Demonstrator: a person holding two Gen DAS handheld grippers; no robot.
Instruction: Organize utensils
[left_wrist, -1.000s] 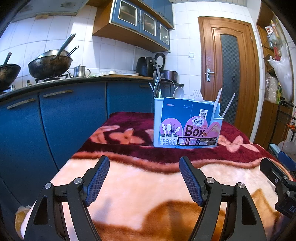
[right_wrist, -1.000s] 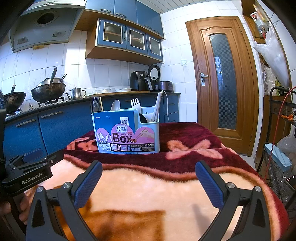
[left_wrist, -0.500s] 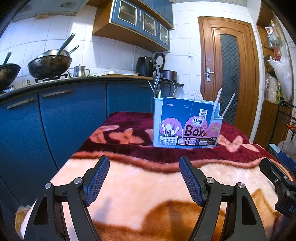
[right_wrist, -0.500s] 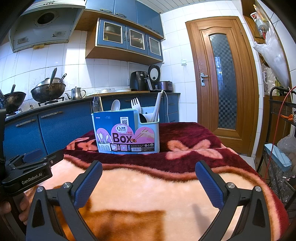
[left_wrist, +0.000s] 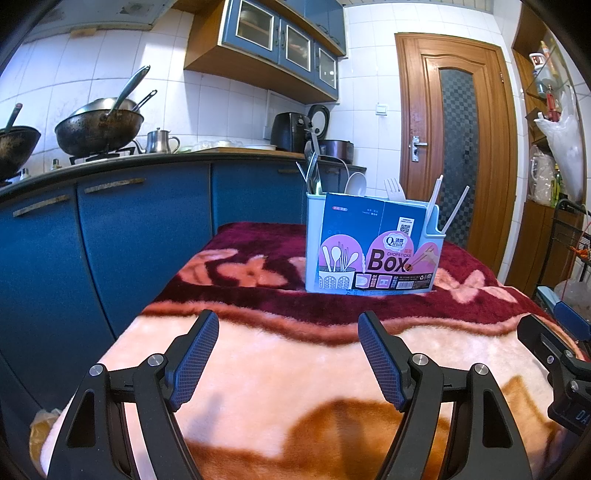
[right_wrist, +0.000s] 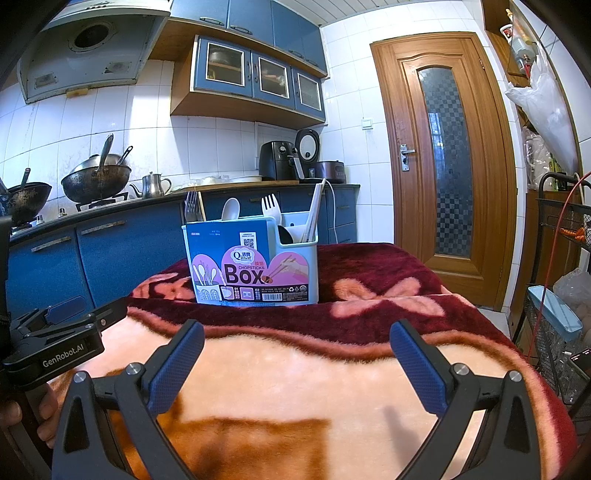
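Note:
A light blue utensil box (left_wrist: 373, 247) with a "Box" label stands upright on the dark red far part of the blanket; it also shows in the right wrist view (right_wrist: 255, 262). It holds metal forks (right_wrist: 191, 206), a white spoon (right_wrist: 231, 209), a white fork (right_wrist: 270, 206) and white chopsticks (right_wrist: 314, 214). My left gripper (left_wrist: 288, 354) is open and empty, low over the pink blanket, well short of the box. My right gripper (right_wrist: 295, 365) is open and empty, also short of the box. The left gripper's body shows at the left of the right wrist view (right_wrist: 55, 350).
A plush pink and dark red blanket (left_wrist: 277, 387) covers the table. Blue kitchen cabinets (left_wrist: 110, 236) with woks on the counter run along the left. A wooden door (right_wrist: 443, 166) is behind right. A wire rack (right_wrist: 554, 314) stands by the table's right edge.

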